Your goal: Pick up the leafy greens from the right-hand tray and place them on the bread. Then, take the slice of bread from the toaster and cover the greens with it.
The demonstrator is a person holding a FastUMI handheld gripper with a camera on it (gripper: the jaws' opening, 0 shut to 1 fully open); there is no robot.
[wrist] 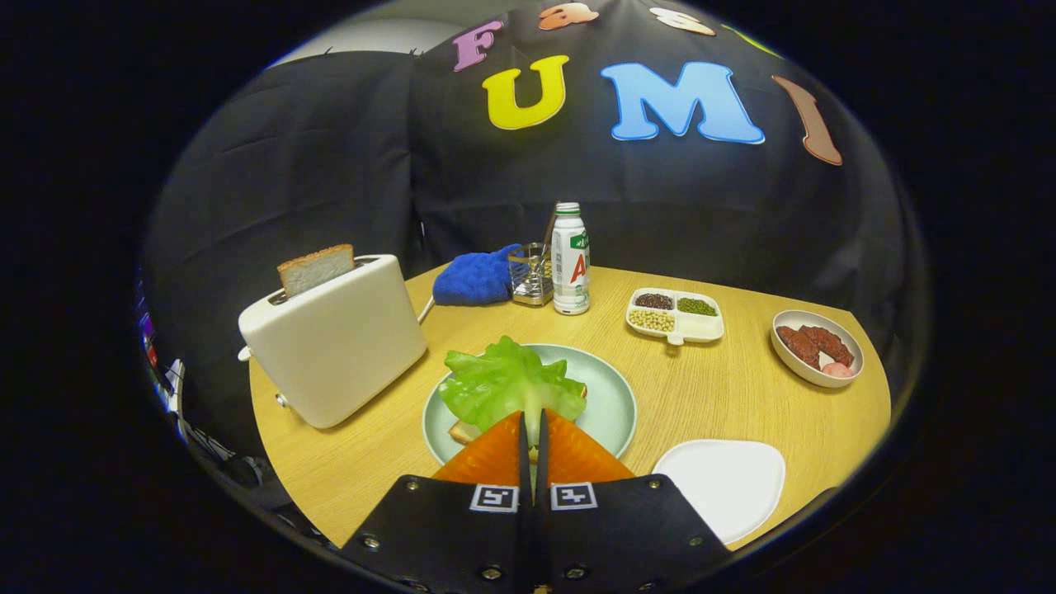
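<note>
A crinkled, glossy leaf of leafy greens (505,381) lies on a slice of bread (464,431) on a round, smooth pale green plate (612,400) in the middle of the light wood-grain table (726,392). The leaf's pale stem end points near, toward the gripper (533,422), and its frilly edge fans out to the far side, so its long axis runs near to far. The gripper's fingers are almost closed, only a thin slit between them, and their tips pinch the stem end of the leaf. To the left stands a boxy, matte cream toaster (338,342) with a browned-crust bread slice (315,268) sticking up out of its slot. Near right of the plate lies a flat white tray (726,483) with rounded corners. Farther off are a fuzzy blue mitt (477,278), a wire holder (532,276), a white bottle (570,260), a divided dish of beans (675,315) and, at far right, a bowl with reddish pieces (817,348).
</note>
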